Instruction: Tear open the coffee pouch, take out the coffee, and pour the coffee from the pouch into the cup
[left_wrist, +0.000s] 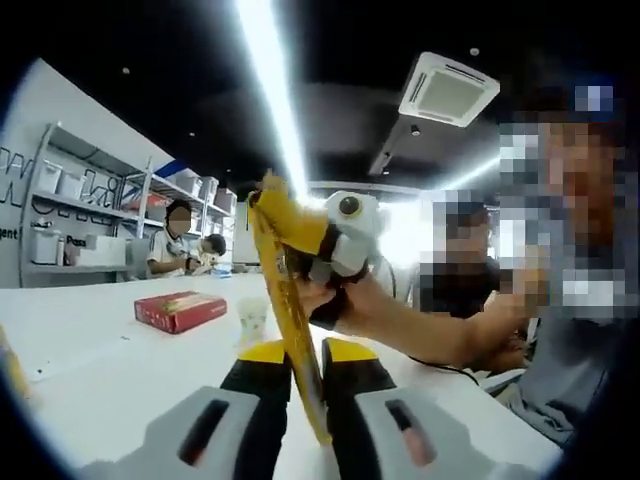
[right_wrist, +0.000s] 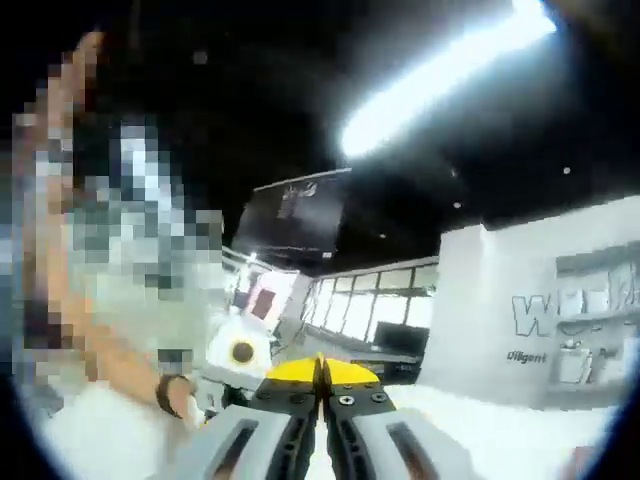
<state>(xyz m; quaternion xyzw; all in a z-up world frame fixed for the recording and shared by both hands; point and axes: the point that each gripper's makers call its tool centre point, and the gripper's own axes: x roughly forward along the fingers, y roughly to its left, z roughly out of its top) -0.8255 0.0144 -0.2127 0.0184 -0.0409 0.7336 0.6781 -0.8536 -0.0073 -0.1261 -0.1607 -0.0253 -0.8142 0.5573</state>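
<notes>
White table (left_wrist: 90, 350), shelving behind, red box (left_wrist: 180, 310) well apart. Your left gripper (left_wrist: 305, 395) pinches the yellow coffee pouch (left_wrist: 285, 300) at its lower edge, long axis upright; your right gripper (left_wrist: 315, 255) pinches its top edge, jaws pressed together. Tear likely runs between both grips; small cup (left_wrist: 252, 320) stands just beyond.

Both tongs (left_wrist: 300, 385) (right_wrist: 322, 385) look alike — grey slotted bodies, black jaws, yellow tips — and a dark wristband (right_wrist: 163, 395).
</notes>
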